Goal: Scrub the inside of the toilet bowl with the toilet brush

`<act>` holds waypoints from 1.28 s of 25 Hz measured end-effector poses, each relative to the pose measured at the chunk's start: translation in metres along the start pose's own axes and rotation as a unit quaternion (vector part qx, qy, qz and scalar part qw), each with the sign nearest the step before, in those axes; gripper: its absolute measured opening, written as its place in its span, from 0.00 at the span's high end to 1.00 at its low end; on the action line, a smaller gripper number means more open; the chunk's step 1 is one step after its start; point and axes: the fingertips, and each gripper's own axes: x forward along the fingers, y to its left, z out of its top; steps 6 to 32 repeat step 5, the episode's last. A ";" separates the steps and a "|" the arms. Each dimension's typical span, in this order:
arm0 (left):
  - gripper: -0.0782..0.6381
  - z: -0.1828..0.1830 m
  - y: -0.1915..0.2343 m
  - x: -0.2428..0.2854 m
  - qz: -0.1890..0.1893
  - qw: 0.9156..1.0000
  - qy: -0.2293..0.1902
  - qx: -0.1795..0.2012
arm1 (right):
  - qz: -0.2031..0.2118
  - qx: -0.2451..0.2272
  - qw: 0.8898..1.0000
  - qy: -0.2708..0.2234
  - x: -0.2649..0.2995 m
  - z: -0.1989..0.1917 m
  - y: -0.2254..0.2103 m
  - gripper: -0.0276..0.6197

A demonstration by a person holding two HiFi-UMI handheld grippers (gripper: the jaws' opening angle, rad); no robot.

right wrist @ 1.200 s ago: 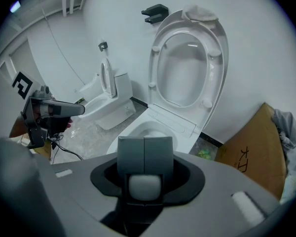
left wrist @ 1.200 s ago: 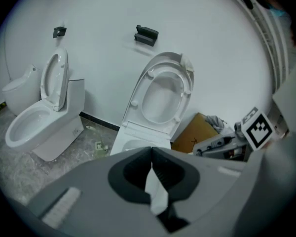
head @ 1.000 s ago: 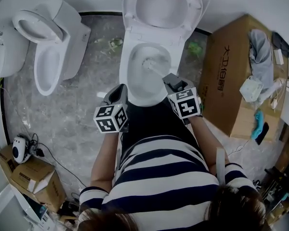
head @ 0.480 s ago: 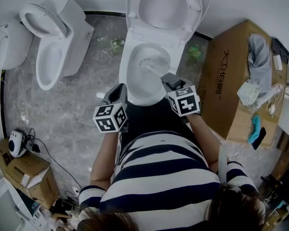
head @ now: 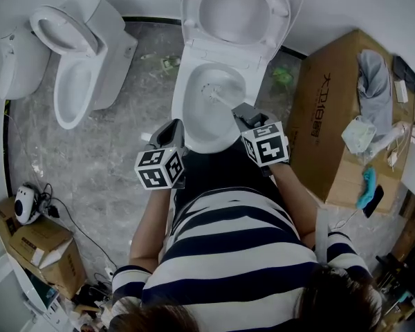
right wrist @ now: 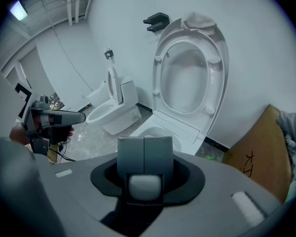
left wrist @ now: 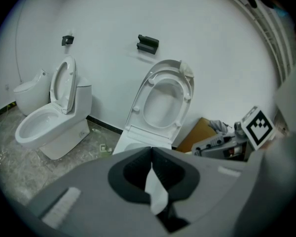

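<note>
The white toilet [head: 197, 120] stands open in the middle of the head view, its lid [head: 238, 5] raised against the wall. The toilet brush head [head: 209, 90] sits inside the bowl, and its handle slants down-right into my right gripper [head: 243, 113]. In the right gripper view, that gripper [right wrist: 144, 141] is shut on the brush handle, whose rounded end [right wrist: 144, 186] shows between the fingers. My left gripper [head: 171, 131] hovers by the bowl's front left rim. In its own view the left gripper [left wrist: 151, 152] is shut, with a white sliver [left wrist: 156, 191] behind the fingertips that I cannot identify.
A second toilet [head: 76, 81] and another white fixture [head: 17, 61] stand to the left on the grey marbled floor. A large cardboard box [head: 325, 109] with clutter on top is close on the right. Smaller boxes [head: 45, 247] and cables lie at lower left.
The brush head has stayed in the bowl and barely shifted. Both grippers hold their places; the head view has drifted slightly.
</note>
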 end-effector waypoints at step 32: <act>0.89 0.001 -0.001 0.006 0.000 1.000 0.004 0.003 | 0.000 0.002 1.000 -0.002 0.003 0.002 -0.005 0.69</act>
